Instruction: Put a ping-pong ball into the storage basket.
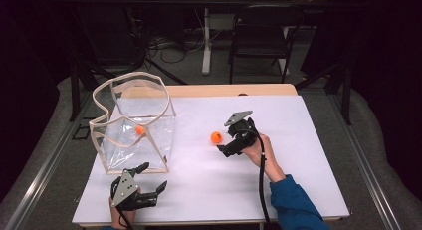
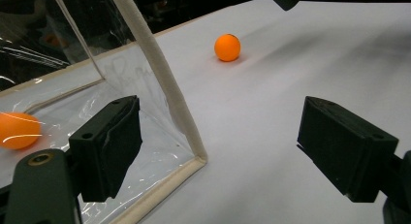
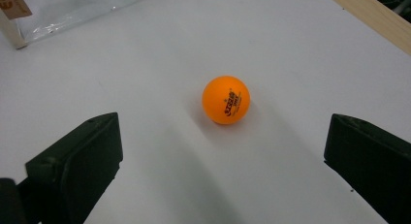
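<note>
Orange ball (image 3: 226,100) is sitting loose on the white table (image 1: 278,190), just ahead of the right gripper (image 1: 225,142) and centred in the gap between its jaws. Jaws are standing wide, nothing between them yet, no contact with the ball. Printed mark on the ball is facing the right gripper's camera.

Step in hand, as I read it: the approach for a pickup, with the ball probably heading for the clear bag (image 1: 134,125). Next move is calling for the right gripper to push forward and a little lower until the ball is sitting squarely between the pads, then close gently; a round, light ball is likely to roll or squirt out if one pad is touching first.

Left gripper (image 1: 149,181) is resting low at the near edge of the table, jaws also wide and holding nothing. One pad is lying just beside the bag's near corner trim (image 2: 167,93); I cannot tell whether it is touching. It may be waiting to steady the bag.

A second orange ball (image 2: 18,130) is lying inside the bag, on its floor, well to the far side of the left gripper.

Count: two orange balls, one in the bag and one out; one bag; two grippers. A chair (image 1: 261,33) is standing beyond the table.
</note>
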Tool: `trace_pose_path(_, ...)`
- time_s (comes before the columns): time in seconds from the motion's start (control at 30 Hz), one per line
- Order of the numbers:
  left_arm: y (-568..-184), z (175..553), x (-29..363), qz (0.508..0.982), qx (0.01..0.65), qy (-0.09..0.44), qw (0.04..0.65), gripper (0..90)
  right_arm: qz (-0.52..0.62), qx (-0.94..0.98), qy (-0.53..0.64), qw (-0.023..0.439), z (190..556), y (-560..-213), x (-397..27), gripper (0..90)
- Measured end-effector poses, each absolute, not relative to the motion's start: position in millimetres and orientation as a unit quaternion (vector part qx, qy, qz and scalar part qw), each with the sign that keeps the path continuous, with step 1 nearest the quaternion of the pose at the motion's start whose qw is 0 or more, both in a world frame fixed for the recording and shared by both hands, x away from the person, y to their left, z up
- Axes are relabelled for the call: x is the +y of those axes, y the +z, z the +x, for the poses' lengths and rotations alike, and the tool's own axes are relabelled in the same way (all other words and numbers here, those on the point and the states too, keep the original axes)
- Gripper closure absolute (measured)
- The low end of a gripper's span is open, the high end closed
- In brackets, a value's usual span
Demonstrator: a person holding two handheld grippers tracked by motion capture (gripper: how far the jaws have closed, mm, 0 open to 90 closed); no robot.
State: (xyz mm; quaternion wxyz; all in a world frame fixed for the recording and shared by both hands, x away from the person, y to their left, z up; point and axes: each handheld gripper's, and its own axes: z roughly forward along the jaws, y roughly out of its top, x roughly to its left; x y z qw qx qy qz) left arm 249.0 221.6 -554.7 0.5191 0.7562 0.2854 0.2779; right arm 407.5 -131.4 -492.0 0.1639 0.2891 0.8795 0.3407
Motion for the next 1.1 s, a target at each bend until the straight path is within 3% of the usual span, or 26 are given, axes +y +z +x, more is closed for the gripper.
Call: trace_pose_path(1.1, -554.7, 248.0, 222.5, 0.754, 0.287, 0.278, 0.521, 15.8, 0.300, 0.878, 0.339, 0.152, 431.5, -518.1, -109.9, 0.0)
